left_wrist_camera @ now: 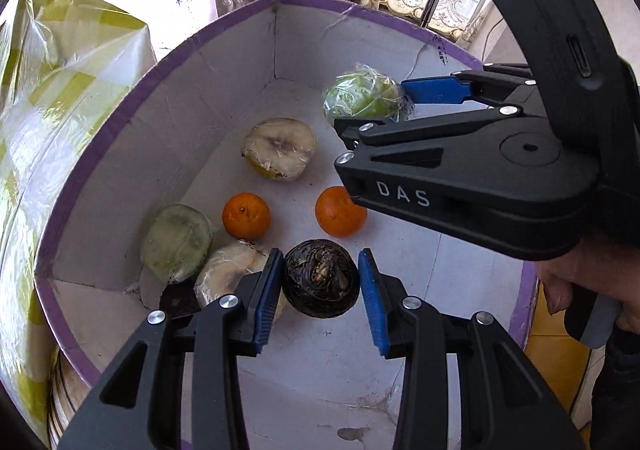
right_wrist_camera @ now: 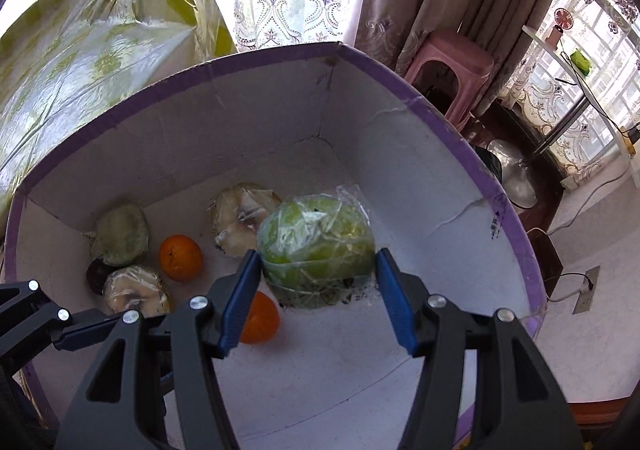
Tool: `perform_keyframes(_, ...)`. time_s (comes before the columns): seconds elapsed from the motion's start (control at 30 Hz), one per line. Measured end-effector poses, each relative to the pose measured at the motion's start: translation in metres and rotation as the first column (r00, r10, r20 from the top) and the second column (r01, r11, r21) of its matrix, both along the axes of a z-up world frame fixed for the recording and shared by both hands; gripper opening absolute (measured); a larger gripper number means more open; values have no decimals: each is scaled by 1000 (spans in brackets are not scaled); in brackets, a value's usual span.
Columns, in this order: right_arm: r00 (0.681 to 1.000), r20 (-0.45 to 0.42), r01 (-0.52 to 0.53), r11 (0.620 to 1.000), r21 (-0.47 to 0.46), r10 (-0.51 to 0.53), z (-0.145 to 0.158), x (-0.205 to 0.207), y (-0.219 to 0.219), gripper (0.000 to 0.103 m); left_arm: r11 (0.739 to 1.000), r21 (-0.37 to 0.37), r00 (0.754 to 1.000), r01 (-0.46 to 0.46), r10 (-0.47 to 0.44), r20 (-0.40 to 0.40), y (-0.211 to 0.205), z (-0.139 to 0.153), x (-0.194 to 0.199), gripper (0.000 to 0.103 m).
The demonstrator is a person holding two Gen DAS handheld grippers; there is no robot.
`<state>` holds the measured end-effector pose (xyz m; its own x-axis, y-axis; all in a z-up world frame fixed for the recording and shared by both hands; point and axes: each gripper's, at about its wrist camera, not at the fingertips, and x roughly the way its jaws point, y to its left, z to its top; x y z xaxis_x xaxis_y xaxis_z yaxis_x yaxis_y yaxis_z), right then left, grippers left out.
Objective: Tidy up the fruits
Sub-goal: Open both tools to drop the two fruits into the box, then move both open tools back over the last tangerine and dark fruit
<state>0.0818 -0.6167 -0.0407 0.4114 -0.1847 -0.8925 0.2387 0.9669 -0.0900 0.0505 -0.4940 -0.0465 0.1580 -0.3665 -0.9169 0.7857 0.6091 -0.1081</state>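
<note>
Both grippers reach into a purple-rimmed white cardboard box [left_wrist_camera: 168, 62]. My left gripper [left_wrist_camera: 320, 286] has its blue pads on both sides of a dark brown round fruit [left_wrist_camera: 320, 278], closed against it. My right gripper [right_wrist_camera: 318, 274] is shut on a green fruit wrapped in plastic film [right_wrist_camera: 316, 250]; it also shows in the left wrist view [left_wrist_camera: 360, 96]. Two oranges [left_wrist_camera: 246, 216] [left_wrist_camera: 340, 212], two pale wrapped fruit halves [left_wrist_camera: 280, 148] [left_wrist_camera: 228, 270] and a wrapped green half [left_wrist_camera: 176, 242] lie on the box floor.
A yellow-green checked plastic bag [left_wrist_camera: 60, 90] stands left of the box. A pink stool [right_wrist_camera: 448, 66], curtains and a glass table [right_wrist_camera: 580, 90] are behind and to the right. The box wall [right_wrist_camera: 460, 178] is cracked on the right side.
</note>
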Motion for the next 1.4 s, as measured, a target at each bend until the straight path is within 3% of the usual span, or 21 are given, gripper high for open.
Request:
perform_keyframes(0.33, 995, -97, -39, 999, -10, 38, -21, 4, 7, 59, 998, 60, 999, 16, -14, -29, -19, -26, 6, 38)
perform_keyframes(0.5, 994, -101, -37, 997, -61, 31, -25, 5, 12, 60, 998, 68, 1000, 8, -6, -30, -26, -32, 10, 38)
perform_keyframes(0.93, 996, -88, -29, 997, -75, 23, -23, 3, 12, 60, 998, 56, 999, -19, 21, -35, -10, -27, 6, 40)
perform_keyframes(1.0, 997, -81, -23, 997, -73, 17, -20, 2, 11, 67, 998, 51, 999, -22, 24, -34, -8, -25, 6, 47)
perform_keyframes(1.07, 998, -68, -16, 997, -74, 11, -16, 1, 11, 78, 999, 30, 999, -21, 22, -27, -5, -20, 5, 65)
perform_keyframes(1.1, 998, -66, -13, 997, -77, 8, -15, 0, 11, 78, 1000, 17, 1000, -19, 20, -22, -3, -16, 5, 68)
perform_keyframes(1.27, 999, -43, 12, 999, -48, -14, -3, -4, 10, 79, 999, -33, 1000, -27, 27, -6, 9, 1, 4, 75)
perform_keyframes(1.4, 998, 47, 53, 997, -64, -50, 25, -9, 8, 80, 996, -79, 999, -38, 40, 22, 28, 21, 5, 77)
